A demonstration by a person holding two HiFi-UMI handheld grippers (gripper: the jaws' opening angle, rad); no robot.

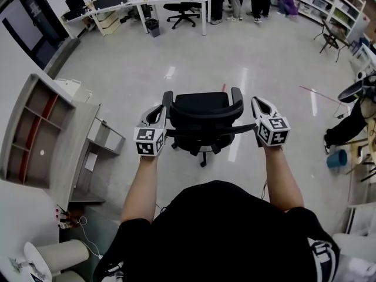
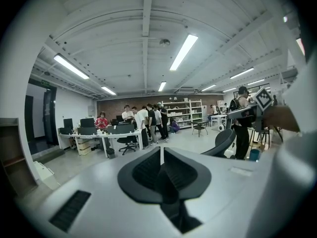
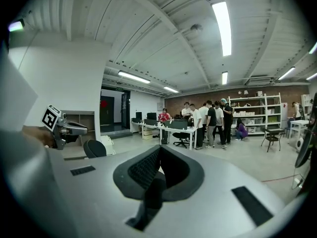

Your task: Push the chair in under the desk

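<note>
Head view: chair [image 1: 202,107] faces away (backrest toward the person).

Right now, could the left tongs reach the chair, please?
Probably yes: the left tongs, shut and empty, sit right beside the backrest of the chair, and nothing shows between them.

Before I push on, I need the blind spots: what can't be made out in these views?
- Contact of left gripper, right gripper with chair: head view too steep, gripper views aim past it.
- Its wheels: head view, mostly under the chair.
- Space under desk: head view, too small.
</note>
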